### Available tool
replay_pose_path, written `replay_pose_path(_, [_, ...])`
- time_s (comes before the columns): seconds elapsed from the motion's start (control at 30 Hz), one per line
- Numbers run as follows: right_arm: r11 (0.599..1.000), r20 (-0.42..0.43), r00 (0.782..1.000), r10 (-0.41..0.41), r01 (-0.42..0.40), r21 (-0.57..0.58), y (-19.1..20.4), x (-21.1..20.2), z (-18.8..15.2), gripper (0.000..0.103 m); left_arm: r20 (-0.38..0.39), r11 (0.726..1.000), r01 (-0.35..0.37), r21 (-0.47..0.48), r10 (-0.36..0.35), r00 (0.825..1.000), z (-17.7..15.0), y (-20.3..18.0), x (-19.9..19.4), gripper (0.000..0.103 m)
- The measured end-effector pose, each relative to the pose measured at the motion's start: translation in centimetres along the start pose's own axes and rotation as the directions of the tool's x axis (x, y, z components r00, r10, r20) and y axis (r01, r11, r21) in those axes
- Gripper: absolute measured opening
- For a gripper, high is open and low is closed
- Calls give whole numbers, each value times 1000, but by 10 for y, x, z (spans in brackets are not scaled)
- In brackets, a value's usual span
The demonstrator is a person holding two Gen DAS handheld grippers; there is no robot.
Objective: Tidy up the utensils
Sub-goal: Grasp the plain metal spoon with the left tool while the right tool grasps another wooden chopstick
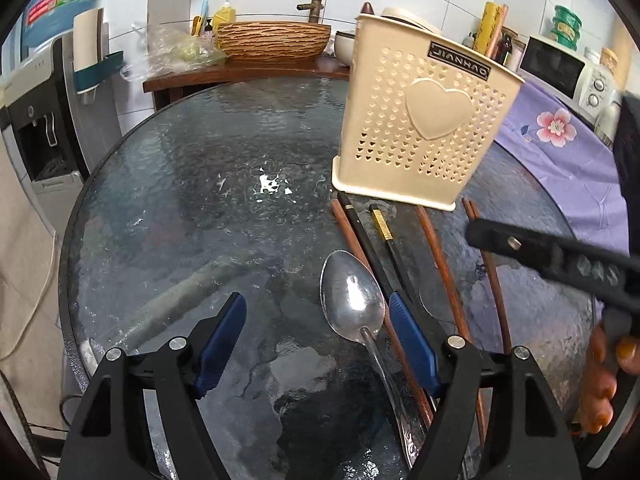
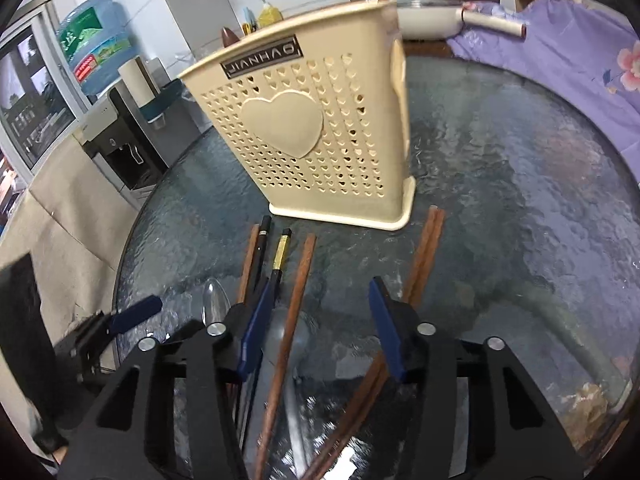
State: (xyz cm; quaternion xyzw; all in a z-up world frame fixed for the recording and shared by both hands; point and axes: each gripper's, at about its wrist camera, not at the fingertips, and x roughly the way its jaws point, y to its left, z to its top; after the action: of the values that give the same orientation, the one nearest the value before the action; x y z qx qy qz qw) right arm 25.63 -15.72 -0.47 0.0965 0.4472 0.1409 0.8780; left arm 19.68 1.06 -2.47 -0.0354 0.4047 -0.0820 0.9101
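Left wrist: left gripper wide open, empty, over the spoon on the glass surface; chopsticks just right, cream holder far right.

Right wrist: right gripper wide open, empty, a brown chopstick btwn its fingers; holder beyond.

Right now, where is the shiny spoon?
In the left wrist view the spoon lies on the glass table, bowl up, between the open left tongs. Chopsticks lie beside it on the right, with the cream holder beyond.
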Motion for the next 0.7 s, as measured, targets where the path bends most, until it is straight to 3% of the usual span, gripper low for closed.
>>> replay_pose_path(0.33, [1000, -61, 998, -16, 16, 0, 14, 35, 8, 31, -19, 1000, 1, -16, -2, 1000, -6, 0, 3, 72])
replay_pose_path(0.43, [1000, -76, 997, -17, 17, 1, 18, 45, 10, 25, -24, 1000, 4, -23, -4, 1000, -6, -2, 4, 72])
replay_pose_path(0.5, [1000, -78, 997, -9, 9, 4, 18, 48, 9, 12, -29, 1000, 8, -22, -9, 1000, -7, -3, 5, 72])
replay_pose_path(0.7, [999, -38, 999, 14, -12, 32, 8, 38, 7, 9, -51, 998, 10, -63, -13, 999, -6, -4, 13, 73])
